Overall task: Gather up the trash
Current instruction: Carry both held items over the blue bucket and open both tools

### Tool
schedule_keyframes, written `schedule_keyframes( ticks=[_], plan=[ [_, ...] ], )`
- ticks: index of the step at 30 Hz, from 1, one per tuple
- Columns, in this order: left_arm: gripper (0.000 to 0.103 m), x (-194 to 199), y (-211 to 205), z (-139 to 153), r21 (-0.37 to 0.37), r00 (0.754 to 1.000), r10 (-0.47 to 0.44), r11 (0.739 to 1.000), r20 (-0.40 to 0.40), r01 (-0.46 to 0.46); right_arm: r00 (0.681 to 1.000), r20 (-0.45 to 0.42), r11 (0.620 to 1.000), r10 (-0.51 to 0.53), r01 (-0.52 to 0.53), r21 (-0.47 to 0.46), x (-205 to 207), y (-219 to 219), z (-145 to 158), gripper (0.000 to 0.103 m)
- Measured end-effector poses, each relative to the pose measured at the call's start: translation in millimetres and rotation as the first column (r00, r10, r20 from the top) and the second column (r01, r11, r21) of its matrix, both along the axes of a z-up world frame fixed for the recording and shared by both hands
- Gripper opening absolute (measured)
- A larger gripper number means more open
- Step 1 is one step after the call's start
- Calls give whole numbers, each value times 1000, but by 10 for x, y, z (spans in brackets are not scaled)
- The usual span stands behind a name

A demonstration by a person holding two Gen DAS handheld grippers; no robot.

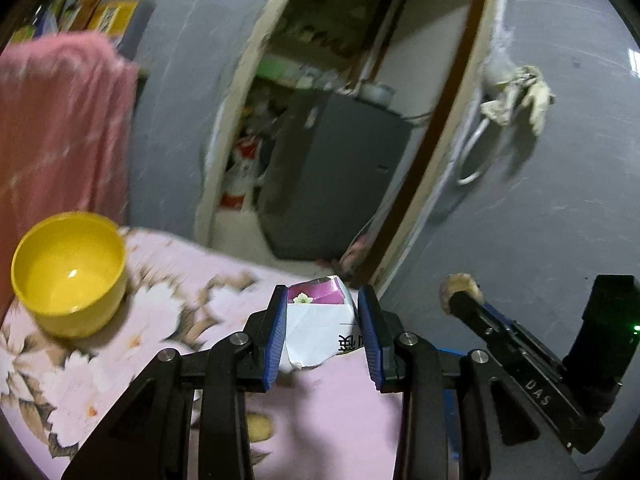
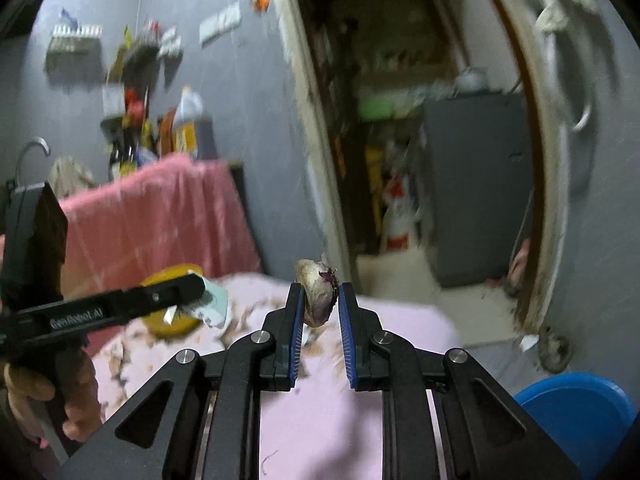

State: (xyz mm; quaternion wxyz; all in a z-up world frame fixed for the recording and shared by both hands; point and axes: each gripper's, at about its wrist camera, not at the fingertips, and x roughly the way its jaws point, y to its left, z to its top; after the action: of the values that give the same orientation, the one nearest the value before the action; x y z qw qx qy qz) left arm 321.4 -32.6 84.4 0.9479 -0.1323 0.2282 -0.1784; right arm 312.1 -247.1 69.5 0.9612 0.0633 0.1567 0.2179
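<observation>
My left gripper (image 1: 322,308) is shut on a crumpled white and purple paper carton (image 1: 320,320) and holds it above the pink floral tablecloth (image 1: 120,320). My right gripper (image 2: 319,300) is shut on a brownish-purple peel scrap (image 2: 318,292) and holds it above the same cloth. In the left wrist view the right gripper (image 1: 460,292) shows at the right with the scrap at its tip. In the right wrist view the left gripper (image 2: 192,292) shows at the left with the carton (image 2: 214,304).
A yellow bowl (image 1: 68,272) stands on the table at the left. A blue bin (image 2: 576,416) sits low at the right. A pink towel (image 1: 60,128) hangs behind the table. An open doorway (image 1: 340,120) leads to a grey cabinet.
</observation>
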Motion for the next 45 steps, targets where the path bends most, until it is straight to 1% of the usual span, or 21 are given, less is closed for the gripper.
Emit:
schedule_keyframes(
  ticks=[1,3,5,6,11,13,16,21,24,26,27,31,33,35,36,37,38,40,45],
  plan=[
    [30,-22,-96,65,3,1000,-12,1000,23,12,1000,20,1000,-18,18,0,-43,-62,65,15],
    [30,-17,-228,130,7,998,-33,999,46,32,997,51,999,-52,52,-5,-109,-179,173,15],
    [30,1,-425,180,16,996,-64,998,62,63,995,61,997,-80,81,-14,-143,-297,245,15],
    [30,-11,-485,202,20,995,-79,997,66,78,992,65,993,-112,113,-21,-163,-388,278,15],
    [30,38,-908,216,33,986,-154,988,61,153,971,68,972,-228,231,-43,-263,-812,332,15],
    [30,63,-1148,190,38,980,-192,981,52,190,959,52,958,-279,281,-50,-296,-1024,342,15],
    [30,92,-1457,125,41,970,-240,970,22,239,939,14,937,-344,344,-53,-338,-1323,324,15],
    [30,92,-1937,-55,67,950,-309,948,-46,312,912,-80,916,-402,398,-60,-343,-1707,197,15],
    [30,109,-2225,-201,86,934,-343,932,-103,352,895,-135,905,-425,413,-105,-293,-1818,101,16],
    [30,140,-2404,-337,92,916,-368,918,-160,385,877,-173,892,-448,426,-151,-244,-1880,14,16],
    [30,139,-2460,-393,93,910,-374,914,-176,394,870,-194,889,-454,428,-165,-215,-1915,-39,16],
    [30,179,-2715,-651,115,890,-384,900,-244,420,850,-263,889,-456,426,-165,-152,-2081,-192,16],
    [30,196,-2801,-753,124,883,-380,897,-276,424,837,-290,886,-464,431,-171,-137,-2153,-253,17],
    [31,225,-2887,-845,132,875,-373,894,-307,428,825,-316,883,-469,438,-169,-132,-2225,-306,22],
    [31,230,-2920,-895,139,874,-369,893,-317,428,821,-324,883,-469,440,-164,-148,-2244,-327,29],
    [33,242,-2948,-929,148,872,-363,892,-327,427,821,-329,884,-467,438,-162,-132,-2261,-327,31],
    [34,247,-2970,-956,153,872,-359,892,-333,425,820,-334,886,-464,436,-161,-134,-2272,-335,31],
    [40,225,-2973,-1007,152,872,-353,894,-339,421,818,-336,885,-466,438,-161,-152,-2298,-338,31],
    [41,195,-2950,-1031,157,877,-343,898,-337,411,821,-330,884,-467,445,-145,-151,-2323,-312,32]
  ],
)
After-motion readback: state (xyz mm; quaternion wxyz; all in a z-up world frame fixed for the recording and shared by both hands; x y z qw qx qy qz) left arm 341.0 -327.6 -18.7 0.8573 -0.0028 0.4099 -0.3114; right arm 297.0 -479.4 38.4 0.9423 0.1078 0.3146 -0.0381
